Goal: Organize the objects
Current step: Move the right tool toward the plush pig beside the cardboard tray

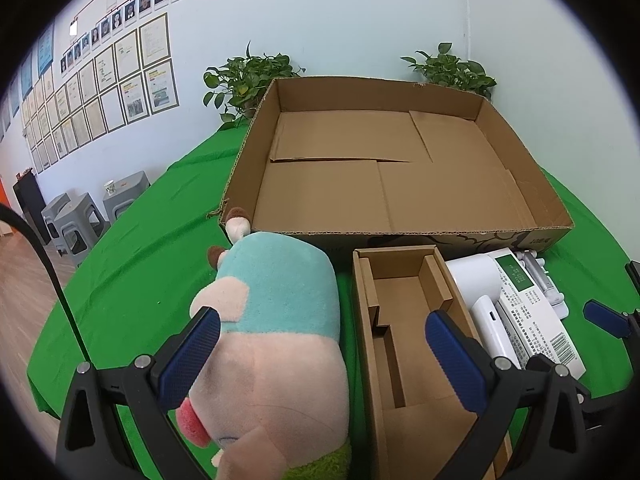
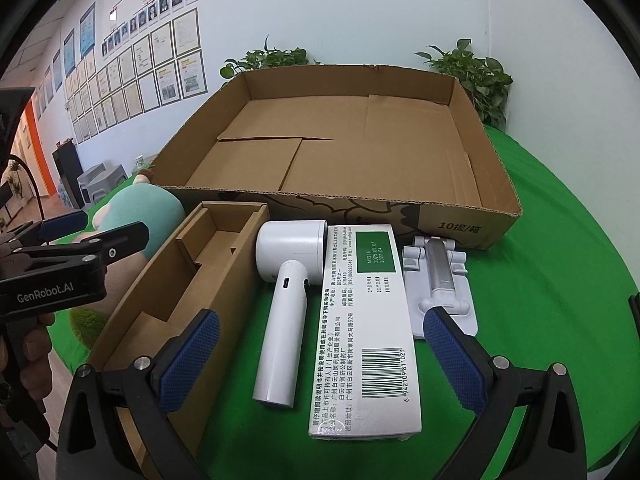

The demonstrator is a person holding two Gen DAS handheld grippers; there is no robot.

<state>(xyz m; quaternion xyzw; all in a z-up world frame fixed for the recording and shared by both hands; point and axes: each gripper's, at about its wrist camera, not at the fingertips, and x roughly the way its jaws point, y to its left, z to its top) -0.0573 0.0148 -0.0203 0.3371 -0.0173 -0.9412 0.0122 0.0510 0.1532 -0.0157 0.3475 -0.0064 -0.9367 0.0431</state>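
Lying in a row on the green cloth [image 2: 560, 240], the loose items wait in front of the large cardboard tray [image 2: 460, 224], which holds nothing but its own folded floor flaps. From the operator's left: a plush toy [image 1: 276, 320], a small carton with cardboard insert [image 2: 168, 292], a white handheld device [image 2: 284, 312], a white printed box [image 2: 368, 340] and a white folding stand [image 2: 440, 280]. The device lies touching the printed box along one side; the stand lies just beside the box on the other.

The left gripper [image 1: 324, 344] hovers above the plush toy and the small carton, jaws spread wide and clamped on nothing; one pad [image 1: 200, 344] overlaps the toy in view, but contact cannot be confirmed. The right gripper [image 2: 320, 352] is likewise spread apart and empty, straddling the device handle and the printed box.

Judged from the empty tray, the task is at its first pick; no item has been placed. The next move probably calls for each gripper to descend onto a single item and close. The right jaws should centre on either the device handle or the box, not both. The plush toy is soft and will compress, so the left jaws need a deep bite across its body before lifting it over the tray wall.
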